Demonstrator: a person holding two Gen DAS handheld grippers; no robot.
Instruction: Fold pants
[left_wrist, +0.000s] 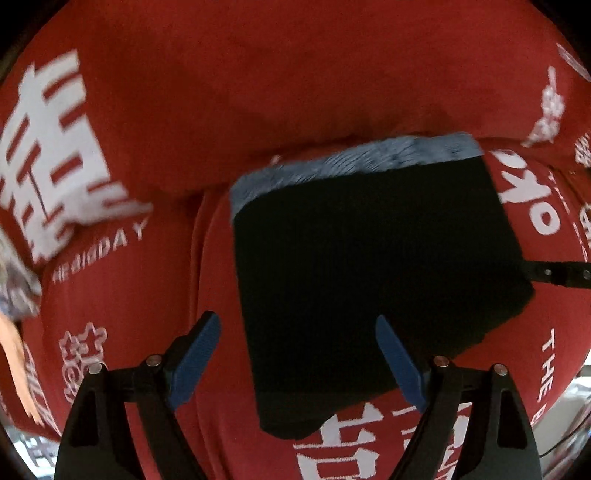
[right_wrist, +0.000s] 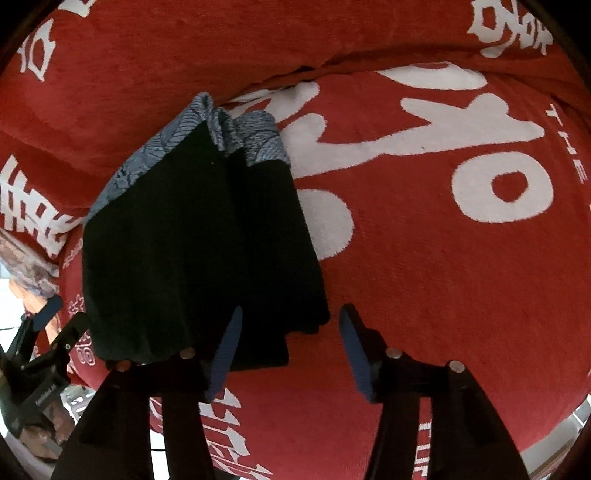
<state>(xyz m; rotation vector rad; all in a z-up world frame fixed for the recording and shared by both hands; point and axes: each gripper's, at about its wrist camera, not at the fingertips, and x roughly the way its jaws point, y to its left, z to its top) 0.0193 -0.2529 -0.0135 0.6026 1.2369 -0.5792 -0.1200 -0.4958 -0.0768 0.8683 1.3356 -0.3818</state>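
One big red cloth (left_wrist: 295, 92) w/ white letters covers the whole soft top, and it has a long fold running across the far side. White signs and small words like "THE" sit all over it.

Next in size, the pants (left_wrist: 369, 277). They are black w/ a blue-grey patterned band (left_wrist: 354, 162) along the far edge. They lie folded into a small block on the red cloth, about in the middle. From the right cam the pants (right_wrist: 192, 251) show two or more layers stacked, w/ the band (right_wrist: 236, 129) bunched up at the top and the near edge stepped.

L gripper (left_wrist: 295, 362) hangs just over the near edge of the pants. Its blue pads (left_wrist: 195, 362) are wide apart, holding nothing. One pad is beside the pants' left edge, the other is over the black part.

R gripper (right_wrist: 291, 354) is at the near right corner of the pants. Its fingers (right_wrist: 354, 354) are wide apart too, nothing between them but red cloth and a bit of the pants' corner. Can't tell if the left pad touches the pants.

Far left in the right cam, the other gripper shows small. A bit of grey patterned stuff (right_wrist: 26, 258) peeks out at the left edge.
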